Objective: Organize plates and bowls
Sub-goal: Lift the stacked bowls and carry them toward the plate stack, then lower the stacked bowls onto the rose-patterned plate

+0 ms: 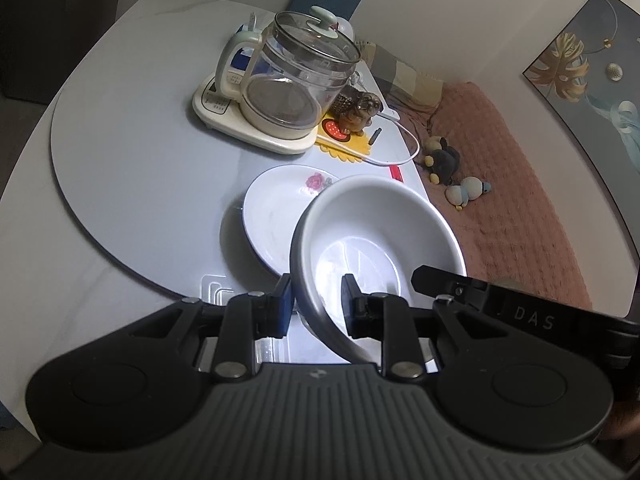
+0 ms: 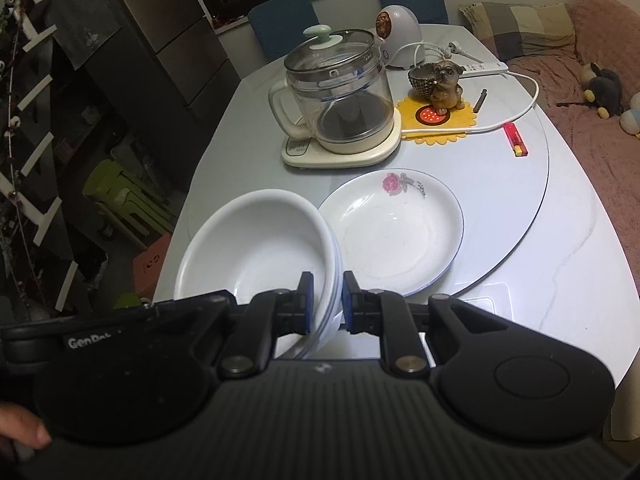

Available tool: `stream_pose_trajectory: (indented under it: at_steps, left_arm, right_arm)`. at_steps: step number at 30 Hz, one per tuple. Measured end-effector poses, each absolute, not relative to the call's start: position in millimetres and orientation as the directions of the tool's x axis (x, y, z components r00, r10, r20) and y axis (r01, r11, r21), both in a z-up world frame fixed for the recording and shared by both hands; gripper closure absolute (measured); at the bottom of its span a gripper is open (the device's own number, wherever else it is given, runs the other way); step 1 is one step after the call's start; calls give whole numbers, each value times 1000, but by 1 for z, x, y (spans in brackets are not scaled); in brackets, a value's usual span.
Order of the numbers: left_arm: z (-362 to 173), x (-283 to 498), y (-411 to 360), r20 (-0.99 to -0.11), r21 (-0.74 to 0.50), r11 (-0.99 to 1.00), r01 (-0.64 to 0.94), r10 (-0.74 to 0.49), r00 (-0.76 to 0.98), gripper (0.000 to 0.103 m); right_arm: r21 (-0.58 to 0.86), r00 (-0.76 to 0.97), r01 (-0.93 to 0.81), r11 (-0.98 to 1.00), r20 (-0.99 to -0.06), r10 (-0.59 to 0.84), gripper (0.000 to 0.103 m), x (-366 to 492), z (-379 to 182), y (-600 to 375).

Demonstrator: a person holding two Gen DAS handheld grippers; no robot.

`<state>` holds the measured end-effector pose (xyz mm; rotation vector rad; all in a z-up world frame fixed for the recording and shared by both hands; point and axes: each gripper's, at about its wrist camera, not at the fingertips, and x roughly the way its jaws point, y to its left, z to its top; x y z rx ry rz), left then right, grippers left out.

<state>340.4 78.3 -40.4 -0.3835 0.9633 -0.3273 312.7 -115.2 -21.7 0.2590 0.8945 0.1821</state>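
Note:
A white bowl hangs tilted above the table, held from both sides. My left gripper is shut on its left rim, one blue pad outside and one inside. In the right wrist view my right gripper is shut on the right rim of the same bowl, whose edge shows layered rims like a stack. A shallow white plate with a pink flower lies on the grey turntable just beyond the bowl. The right tool's black body shows at the bowl's far side.
A glass kettle on a cream base stands behind the plate. Beside it are a dog figurine on a yellow mat, a white cable and a red lighter. A pink sofa with plush toys lies to the right.

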Motion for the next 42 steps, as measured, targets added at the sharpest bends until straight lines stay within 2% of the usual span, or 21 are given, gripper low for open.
stream_pose_trajectory:
  at_steps: [21, 42]
  left_arm:
    - [-102, 465, 26, -800, -432, 902, -3, -381, 463, 75]
    - [-149, 519, 10, -852, -374, 926, -47, -323, 412, 75]
  right_arm:
    - [326, 515, -46, 944, -802, 302, 85, 430, -76, -165]
    - [306, 441, -99, 947, -839, 318, 85, 488, -125, -174]
